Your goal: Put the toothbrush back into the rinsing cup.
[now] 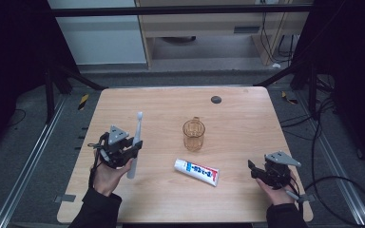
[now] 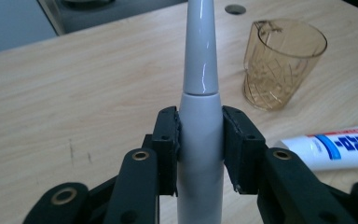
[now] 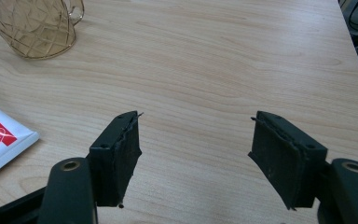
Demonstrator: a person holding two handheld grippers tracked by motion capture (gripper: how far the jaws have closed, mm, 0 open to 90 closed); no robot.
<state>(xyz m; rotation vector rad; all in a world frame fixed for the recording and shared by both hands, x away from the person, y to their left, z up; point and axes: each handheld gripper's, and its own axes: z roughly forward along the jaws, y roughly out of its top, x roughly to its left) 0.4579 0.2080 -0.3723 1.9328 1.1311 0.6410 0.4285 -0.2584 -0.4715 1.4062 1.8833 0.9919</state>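
Grey-white, smooth plastic electric toothbrush [image 2: 200, 140] is sitting clamped mid-handle between the left gripper [image 1: 119, 147]'s fingers, raised over the wooden worktop [image 1: 237, 114]; probably light, rigid and slippery. Right gripper [image 3: 196, 149] is hanging wide open, holding nothing.

On the table [image 1: 237, 109], the cup [image 1: 193, 135] stands behind the toothpaste tube [image 1: 196, 171] (toothbrush [image 1: 135, 142] to their left).

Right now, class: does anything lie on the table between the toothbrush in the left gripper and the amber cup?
Nothing visible does. The left gripper clamps the toothbrush; bare table separates it from the amber cup. The toothpaste tube lies nearer the person, off that line.
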